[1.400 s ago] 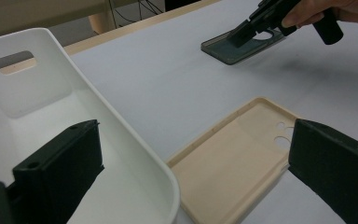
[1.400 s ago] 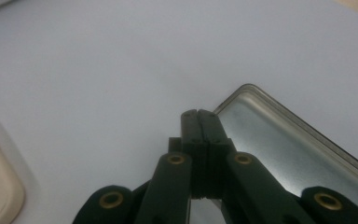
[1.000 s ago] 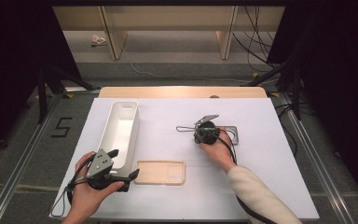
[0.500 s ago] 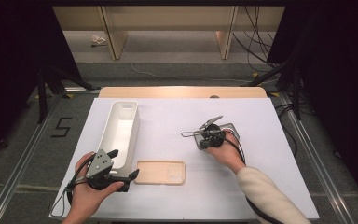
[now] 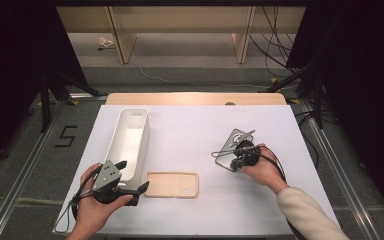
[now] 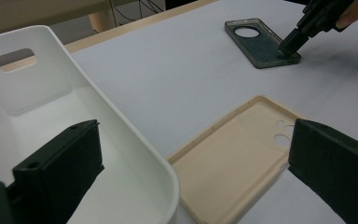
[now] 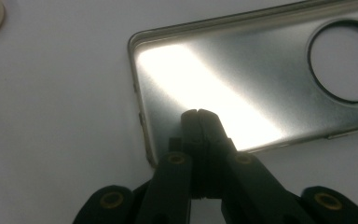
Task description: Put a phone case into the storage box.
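While its jaws are pressed together, the right gripper [image 5: 236,159] rests its tips inside the near end of the grey phone case [image 7: 242,79] lying right of centre on the white table [image 5: 190,135], hand angled inward. Spread wide, the left gripper [image 6: 191,172] lies level, straddling the white bin's [image 5: 130,137] near corner and the beige phone case [image 5: 172,184].

Black two-jaw grippers with brass-coloured screws [image 7: 176,158], a grey three-cornered plate [image 5: 109,174], trailing black cables, a cream sleeve [image 5: 307,215] at lower right
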